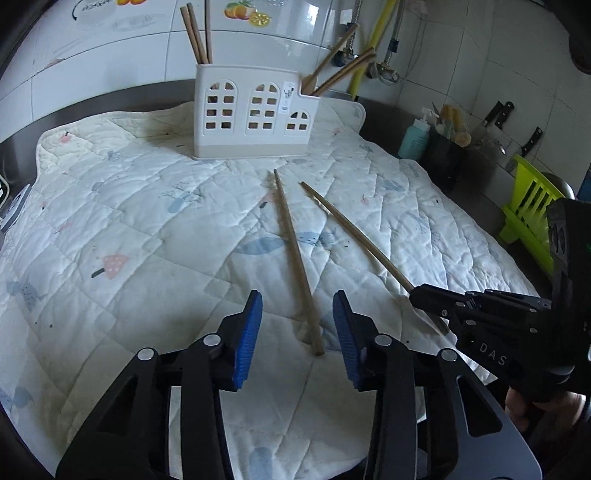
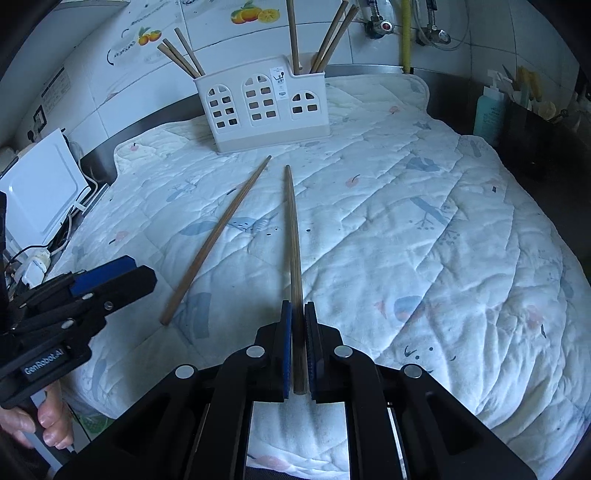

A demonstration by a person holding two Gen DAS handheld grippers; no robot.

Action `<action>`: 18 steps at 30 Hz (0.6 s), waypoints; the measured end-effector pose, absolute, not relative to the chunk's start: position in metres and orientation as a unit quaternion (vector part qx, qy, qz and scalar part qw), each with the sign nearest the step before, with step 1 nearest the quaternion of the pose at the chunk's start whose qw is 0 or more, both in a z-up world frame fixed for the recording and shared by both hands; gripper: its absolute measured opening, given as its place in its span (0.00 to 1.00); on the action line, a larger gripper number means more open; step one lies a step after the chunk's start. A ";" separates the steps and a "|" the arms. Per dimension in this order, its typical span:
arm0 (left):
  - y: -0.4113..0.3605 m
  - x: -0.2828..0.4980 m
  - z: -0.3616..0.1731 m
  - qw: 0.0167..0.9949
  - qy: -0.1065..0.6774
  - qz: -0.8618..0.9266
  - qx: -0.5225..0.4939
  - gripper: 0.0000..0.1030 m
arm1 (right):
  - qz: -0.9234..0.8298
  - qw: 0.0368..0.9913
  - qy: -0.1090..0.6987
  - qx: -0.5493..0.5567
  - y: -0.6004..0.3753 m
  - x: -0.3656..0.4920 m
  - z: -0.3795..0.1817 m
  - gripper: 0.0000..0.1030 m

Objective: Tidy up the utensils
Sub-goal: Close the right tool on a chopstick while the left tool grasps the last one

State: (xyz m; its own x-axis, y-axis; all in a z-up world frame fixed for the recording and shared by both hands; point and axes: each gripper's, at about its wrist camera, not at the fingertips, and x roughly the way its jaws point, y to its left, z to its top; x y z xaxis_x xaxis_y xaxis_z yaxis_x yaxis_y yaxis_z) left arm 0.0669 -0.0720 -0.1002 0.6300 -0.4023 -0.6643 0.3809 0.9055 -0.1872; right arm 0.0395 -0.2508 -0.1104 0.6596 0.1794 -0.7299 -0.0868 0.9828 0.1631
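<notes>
While two long brown wooden chopsticks occupy the middle of the quilt, only one lies free: the loose chopstick (image 1: pixel 295 258) rests flat, its thin tip toward the holder and its thick end between the blue pads of the left tongs (image 1: pixel 297 332). The pads stand apart on either side of the stick without touching it, partly open. The second, the held chopstick (image 2: pixel 293 258), is clamped near its thick end by the right tongs (image 2: pixel 298 347), jaws closed tight on it, the shaft running forward and its tip near the other's. Both tongs angle downward toward the quilt; the right tongs enter the left-wrist view from the right side, low over the cloth. A hand (image 2: pixel 51 421) grips the left tool's handle, fingers curled around it.

Beyond the tips stands the white plastic house-shaped utensil holder (image 1: pixel 255 114) with arched window cut-outs, upright, with several more brown chopsticks (image 1: pixel 195 35) standing in its compartments. All rests on a white quilted printed cloth (image 1: pixel 129 221) spread over the dark tabletop (image 1: pixel 476 184). Behind: tiled wall with fruit stickers (image 1: pixel 245 13), a teal bottle (image 1: pixel 413 138), and a lime-green rack (image 1: pixel 528 214) to the right.
</notes>
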 end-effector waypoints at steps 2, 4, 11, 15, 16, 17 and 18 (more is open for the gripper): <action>-0.079 0.069 -0.104 0.899 0.377 -0.221 -0.011 0.32 | 0.075 0.909 0.405 0.058 -0.250 0.038 -0.110 0.08; -0.084 0.071 -0.107 0.896 0.383 -0.225 -0.010 0.30 | 0.078 0.910 0.403 0.059 -0.249 0.036 -0.110 0.09; -0.092 0.083 -0.118 0.887 0.402 -0.227 -0.008 0.23 | 0.082 0.907 0.407 0.062 -0.249 0.031 -0.116 0.10; -0.094 0.086 -0.121 0.889 0.401 -0.222 -0.007 0.16 | 0.084 0.908 0.405 0.061 -0.249 0.031 -0.117 0.11; -0.094 0.087 -0.122 0.889 0.402 -0.217 -0.005 0.14 | 0.084 0.908 0.405 0.061 -0.249 0.031 -0.117 0.11; -0.094 0.088 -0.121 0.890 0.403 -0.215 -0.004 0.11 | 0.085 0.909 0.404 0.060 -0.249 0.031 -0.118 0.11; -0.094 0.089 -0.121 0.890 0.404 -0.212 -0.001 0.08 | 0.085 0.909 0.403 0.060 -0.249 0.032 -0.118 0.11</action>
